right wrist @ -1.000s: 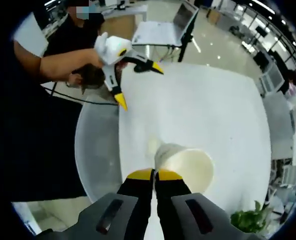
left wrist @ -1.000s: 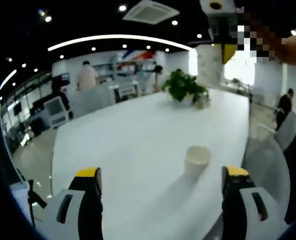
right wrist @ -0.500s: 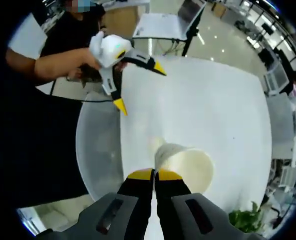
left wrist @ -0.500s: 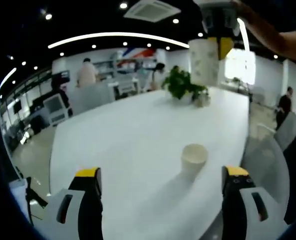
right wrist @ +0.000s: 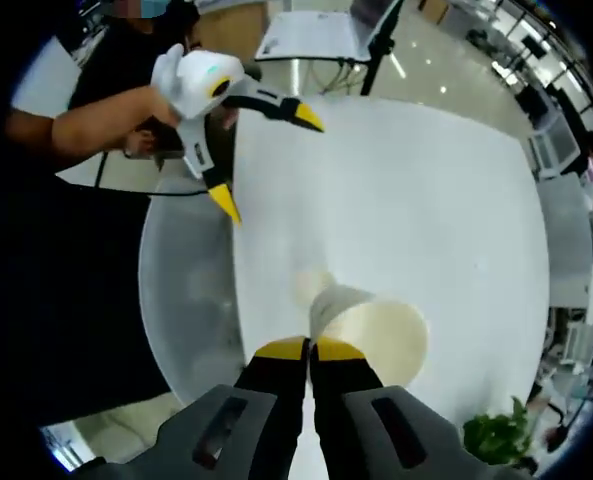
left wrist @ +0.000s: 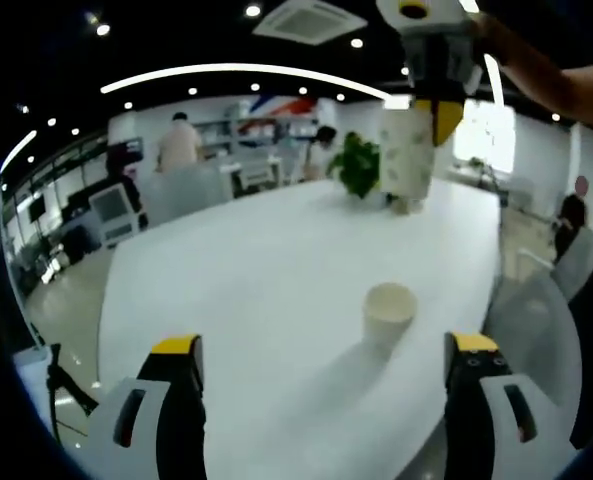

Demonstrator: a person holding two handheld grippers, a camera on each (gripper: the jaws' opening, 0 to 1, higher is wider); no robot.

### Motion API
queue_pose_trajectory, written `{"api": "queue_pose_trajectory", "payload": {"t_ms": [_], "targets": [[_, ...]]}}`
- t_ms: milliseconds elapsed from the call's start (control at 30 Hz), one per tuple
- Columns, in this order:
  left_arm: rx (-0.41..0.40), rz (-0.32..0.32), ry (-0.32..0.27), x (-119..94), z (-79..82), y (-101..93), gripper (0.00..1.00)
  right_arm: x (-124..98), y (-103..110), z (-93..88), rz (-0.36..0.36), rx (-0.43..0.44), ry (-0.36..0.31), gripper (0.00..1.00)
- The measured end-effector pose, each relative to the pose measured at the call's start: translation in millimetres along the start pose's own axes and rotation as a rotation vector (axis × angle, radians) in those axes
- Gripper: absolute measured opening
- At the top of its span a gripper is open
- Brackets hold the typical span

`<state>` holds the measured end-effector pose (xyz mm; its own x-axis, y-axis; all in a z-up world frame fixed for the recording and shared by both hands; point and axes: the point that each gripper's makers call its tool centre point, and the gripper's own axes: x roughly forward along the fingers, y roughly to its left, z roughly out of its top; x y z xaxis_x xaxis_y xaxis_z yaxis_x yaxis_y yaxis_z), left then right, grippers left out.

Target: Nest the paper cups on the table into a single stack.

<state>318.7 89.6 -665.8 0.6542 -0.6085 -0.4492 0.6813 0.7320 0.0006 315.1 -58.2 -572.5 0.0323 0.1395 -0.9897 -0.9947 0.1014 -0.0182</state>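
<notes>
Paper cups first: one cup sits upright on the white surface, open mouth up, a bit toward 2 o'clock from the middle of my left gripper view, near the surface's right edge. The other cup is up in the air, pinched by its rim in my right tool, whose yellow tips are squeezed together on the cup wall. In the right gripper view it lies tipped, mouth toward 3 o'clock, hanging over the surface, with the first cup just a pale blob right behind it at about 11 o'clock.

In the left gripper view that same held cup shows at 1 o'clock, hanging upright under the right tool, higher than the cup on the surface and further back.

My left tool is released, jaws spread wide with nothing between them, low over the near edge of the surface. In the right gripper view it sits at 11 o'clock, yellow tips splayed apart, my hand around its grip.

Further out: a green plant on the far end of the surface, partly behind the held cup, and an open laptop on a stand beyond the surface at 12 o'clock in the right gripper view.
</notes>
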Motion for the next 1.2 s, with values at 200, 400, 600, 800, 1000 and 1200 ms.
{"api": "queue_pose_trajectory", "payload": {"t_ms": [200, 400, 600, 800, 1000, 1200], "targets": [[-0.001, -0.004, 0.01, 2.4, -4.0, -4.7, 0.99, 20.2, 3.0, -1.5, 0.009, 0.016, 0.0, 0.0], [-0.002, 0.001, 0.012, 5.8, -6.7, -7.5, 0.99, 37.1, 1.7, -2.8, 0.008, 0.063, -0.002, 0.0], [-0.009, -0.01, -0.003, 6.0, -7.4, -12.1, 0.99, 55.7, 7.6, -4.2, 0.013, 0.078, 0.0, 0.0], [-0.018, -0.005, -0.018, 5.3, -8.6, -10.2, 0.99, 76.6, 8.0, -7.7, -0.005, 0.092, 0.003, 0.0], [-0.027, 0.004, -0.018, 5.3, -11.1, -8.2, 0.99, 93.5, 12.9, -11.1, 0.014, 0.109, 0.002, 0.0], [-0.018, 0.038, -0.002, 6.8, -15.7, -2.5, 0.99, 106.6, 14.0, -8.9, 0.021, 0.11, 0.006, 0.0]]}}
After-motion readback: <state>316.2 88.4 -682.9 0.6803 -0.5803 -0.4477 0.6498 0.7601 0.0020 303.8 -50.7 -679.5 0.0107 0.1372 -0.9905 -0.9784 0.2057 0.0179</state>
